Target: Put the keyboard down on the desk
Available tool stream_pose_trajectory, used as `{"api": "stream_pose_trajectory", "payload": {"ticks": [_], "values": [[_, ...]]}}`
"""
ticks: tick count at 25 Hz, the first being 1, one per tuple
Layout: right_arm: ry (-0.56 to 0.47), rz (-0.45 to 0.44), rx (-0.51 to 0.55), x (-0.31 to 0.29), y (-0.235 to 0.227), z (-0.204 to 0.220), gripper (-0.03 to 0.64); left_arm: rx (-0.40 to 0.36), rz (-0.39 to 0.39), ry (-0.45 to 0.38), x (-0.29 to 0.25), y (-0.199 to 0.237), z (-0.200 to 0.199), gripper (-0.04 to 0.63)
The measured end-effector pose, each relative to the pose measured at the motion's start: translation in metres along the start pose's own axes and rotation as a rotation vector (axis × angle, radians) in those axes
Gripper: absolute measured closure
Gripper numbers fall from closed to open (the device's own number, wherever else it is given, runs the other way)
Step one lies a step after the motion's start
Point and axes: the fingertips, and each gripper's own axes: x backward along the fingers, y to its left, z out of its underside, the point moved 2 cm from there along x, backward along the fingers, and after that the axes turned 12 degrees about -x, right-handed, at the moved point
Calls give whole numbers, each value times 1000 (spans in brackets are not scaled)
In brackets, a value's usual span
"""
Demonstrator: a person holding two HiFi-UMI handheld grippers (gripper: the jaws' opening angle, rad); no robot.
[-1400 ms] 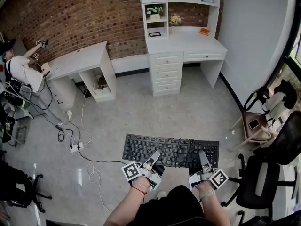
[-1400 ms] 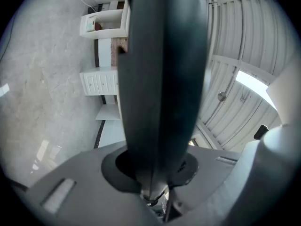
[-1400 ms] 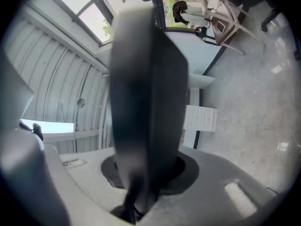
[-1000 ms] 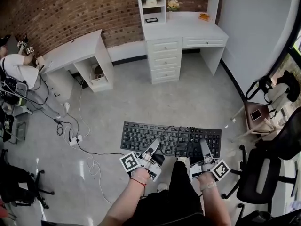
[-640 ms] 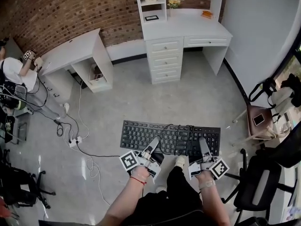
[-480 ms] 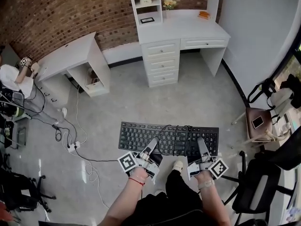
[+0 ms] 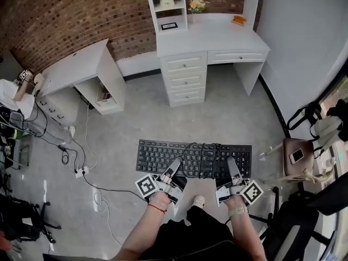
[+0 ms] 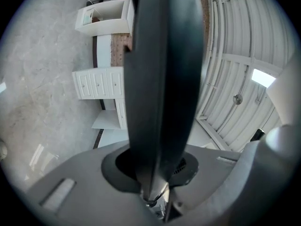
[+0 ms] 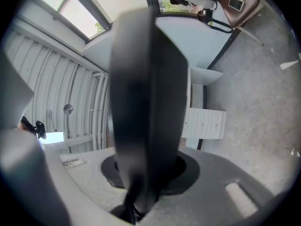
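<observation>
In the head view a black keyboard [image 7: 163, 156] hangs level above the grey floor, its cable coiled on top near the middle. My left gripper [image 7: 176, 166] is shut on its near edge left of centre. My right gripper [image 7: 230, 165] is shut on the near edge by the number pad. In the left gripper view the keyboard [image 8: 164, 79] fills the middle as a dark slab clamped edge-on between the jaws. The right gripper view shows the keyboard [image 9: 146, 102] the same way. The white desk [image 7: 217, 34] with drawers and a shelf unit stands ahead against the brick wall.
A second white desk [image 7: 81, 67] stands at the left by the wall, with a person [image 7: 16, 88] beside it. Cables and a power strip [image 7: 81, 173] lie on the floor at the left. A stool with a phone [image 7: 296, 155] and a black chair [image 7: 293, 227] are at the right.
The head view has shifted as the person walks over the floor, a shoe now showing below the keyboard. Both grippers keep the same hold on the keyboard.
</observation>
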Motion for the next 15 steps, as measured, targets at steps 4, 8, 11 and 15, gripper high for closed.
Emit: {"api": "stream_pose_trajectory", "payload": {"ticks": [4, 8, 11, 15], "values": [[-2, -9, -17, -17, -3, -30, 541, -8, 2, -1, -33, 5, 3, 531], [-15, -17, -22, -27, -1, -51, 541, 5, 11, -12, -55, 7, 6, 529], [-16, -13, -24, -31, 0, -58, 541, 9, 12, -13, -62, 7, 7, 529], [-13, -1, -31, -45, -5, -63, 542, 13, -2, -20, -73, 14, 0, 529]]}}
